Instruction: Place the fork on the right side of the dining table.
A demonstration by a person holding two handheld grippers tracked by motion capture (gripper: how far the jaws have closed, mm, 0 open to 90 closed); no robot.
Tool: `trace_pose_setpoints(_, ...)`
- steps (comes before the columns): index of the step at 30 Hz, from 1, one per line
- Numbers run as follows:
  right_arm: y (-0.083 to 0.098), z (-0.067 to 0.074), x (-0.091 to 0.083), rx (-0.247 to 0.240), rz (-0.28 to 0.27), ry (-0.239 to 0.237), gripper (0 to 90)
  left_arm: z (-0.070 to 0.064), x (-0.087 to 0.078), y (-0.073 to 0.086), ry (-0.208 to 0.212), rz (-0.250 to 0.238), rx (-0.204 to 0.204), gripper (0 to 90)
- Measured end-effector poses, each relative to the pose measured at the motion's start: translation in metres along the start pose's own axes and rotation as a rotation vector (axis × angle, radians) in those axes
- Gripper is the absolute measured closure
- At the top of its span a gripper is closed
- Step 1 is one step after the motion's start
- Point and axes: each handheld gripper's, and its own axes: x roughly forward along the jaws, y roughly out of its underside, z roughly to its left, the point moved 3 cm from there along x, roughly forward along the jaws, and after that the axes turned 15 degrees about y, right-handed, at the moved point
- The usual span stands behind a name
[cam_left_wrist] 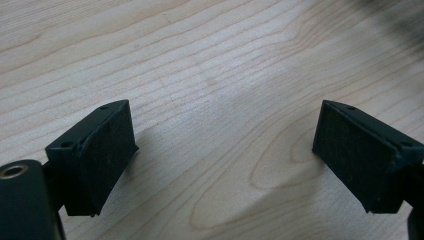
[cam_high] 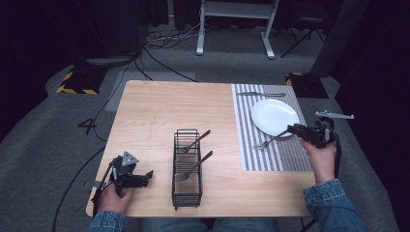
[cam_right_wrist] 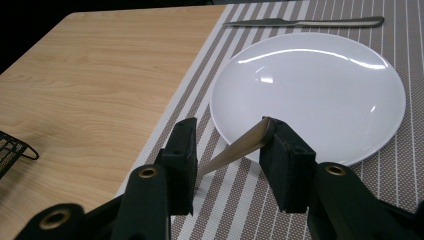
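A silver fork (cam_high: 270,140) lies slanted on the striped placemat (cam_high: 278,162), with its tines toward the table's middle. Its handle (cam_right_wrist: 240,147) passes between the jaws of my right gripper (cam_high: 291,129) (cam_right_wrist: 232,127), and the handle's end touches the right jaw. The jaws stand apart, wider than the handle, so the gripper is open around it. A white plate (cam_high: 274,116) (cam_right_wrist: 310,85) sits just beyond. My left gripper (cam_high: 147,176) (cam_left_wrist: 222,130) rests open over bare wood at the near left, with nothing between its jaws.
A black wire basket (cam_high: 187,191) stands mid-table, and two utensils (cam_high: 198,140) lean in it. Its corner (cam_right_wrist: 12,150) shows in the right gripper view. A knife (cam_high: 261,94) (cam_right_wrist: 305,22) lies on the placemat's far edge.
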Motion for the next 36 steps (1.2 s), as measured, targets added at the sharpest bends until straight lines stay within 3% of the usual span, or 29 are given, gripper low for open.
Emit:
trace_pose_setpoints(18, 0.013, -0.025, 0.009, 0.041, 0.073, 0.043, 49.5, 0.0, 0.0, 0.0, 0.0, 0.001, 0.0, 10.0)
trace_pose_setpoints(36, 0.032, -0.043, 0.018, 0.054, 0.15, 0.089, 47.5, 0.0, 0.0, 0.0, 0.0, 0.001, 0.001, 10.1)
